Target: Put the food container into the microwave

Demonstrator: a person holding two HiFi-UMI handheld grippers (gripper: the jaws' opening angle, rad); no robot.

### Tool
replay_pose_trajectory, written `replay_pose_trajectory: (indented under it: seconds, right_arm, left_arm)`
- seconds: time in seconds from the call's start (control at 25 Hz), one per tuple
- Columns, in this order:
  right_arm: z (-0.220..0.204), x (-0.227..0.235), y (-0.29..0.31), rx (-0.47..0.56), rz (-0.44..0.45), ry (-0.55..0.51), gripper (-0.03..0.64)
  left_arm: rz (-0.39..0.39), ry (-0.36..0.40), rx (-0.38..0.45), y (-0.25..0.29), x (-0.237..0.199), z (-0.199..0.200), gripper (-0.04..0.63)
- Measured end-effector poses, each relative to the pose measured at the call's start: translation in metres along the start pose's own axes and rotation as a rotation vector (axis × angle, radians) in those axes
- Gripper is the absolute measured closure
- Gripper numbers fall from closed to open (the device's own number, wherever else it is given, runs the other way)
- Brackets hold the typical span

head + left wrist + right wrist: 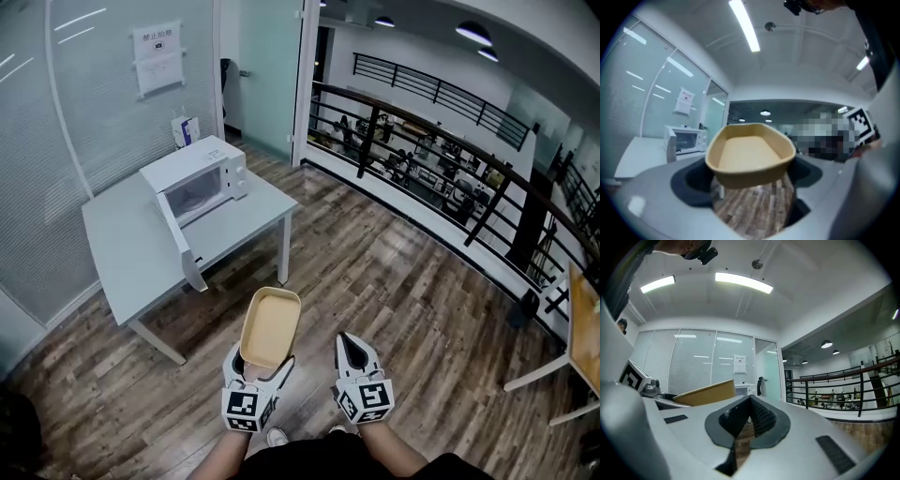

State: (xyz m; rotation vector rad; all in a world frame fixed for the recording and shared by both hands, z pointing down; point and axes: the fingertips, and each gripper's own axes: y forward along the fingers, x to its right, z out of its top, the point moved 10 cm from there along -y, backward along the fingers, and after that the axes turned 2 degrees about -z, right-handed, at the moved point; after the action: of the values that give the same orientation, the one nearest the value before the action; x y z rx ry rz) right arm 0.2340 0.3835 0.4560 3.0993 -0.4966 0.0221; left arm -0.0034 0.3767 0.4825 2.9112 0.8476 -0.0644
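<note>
Above floor (394, 272), well short of counter (122, 244): container (270, 326), shallow tan tray, empty, level, near end pinched in left hand-held gripper (261, 366), jaws wide across it. Looks light, thin-walled, probably flexes if squeezed; hold by end wall, keep level. Microwave (199, 180) on counter, door (180, 246) swung open, cavity appears empty. Right hand-held gripper (349, 345) pressed together, holding nothing.

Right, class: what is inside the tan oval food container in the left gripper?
The tan oval food container shows only its bare floor and inner walls, no food. Its near wall covers a strip of floor in the left gripper view.
</note>
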Motion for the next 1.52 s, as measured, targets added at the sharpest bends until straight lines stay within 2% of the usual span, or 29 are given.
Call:
replay_pose_trajectory:
  seconds: [0.32, 0.64, 1.12, 1.52]
  right_arm:
    - [0.001, -0.003, 0.008, 0.001, -0.010, 0.018, 0.618]
    - [0.009, 0.004, 0.037, 0.032, 0.051, -0.061, 0.618]
    - [0.012, 0.053, 0.075, 0.048, 0.097, -0.054, 0.618]
    - [0.008, 0.100, 0.116, 0.061, 0.127, -0.032, 0.618]
  left_arm:
    - [-0.030, -0.008, -0.014, 0.006, -0.013, -0.001, 0.109]
    - [-0.028, 0.001, -0.016, 0.034, -0.020, 0.005, 0.109]
    - [0.003, 0.003, -0.005, 0.089, -0.014, 0.019, 0.109]
    - [0.070, 0.021, -0.003, 0.139, -0.015, 0.025, 0.109]
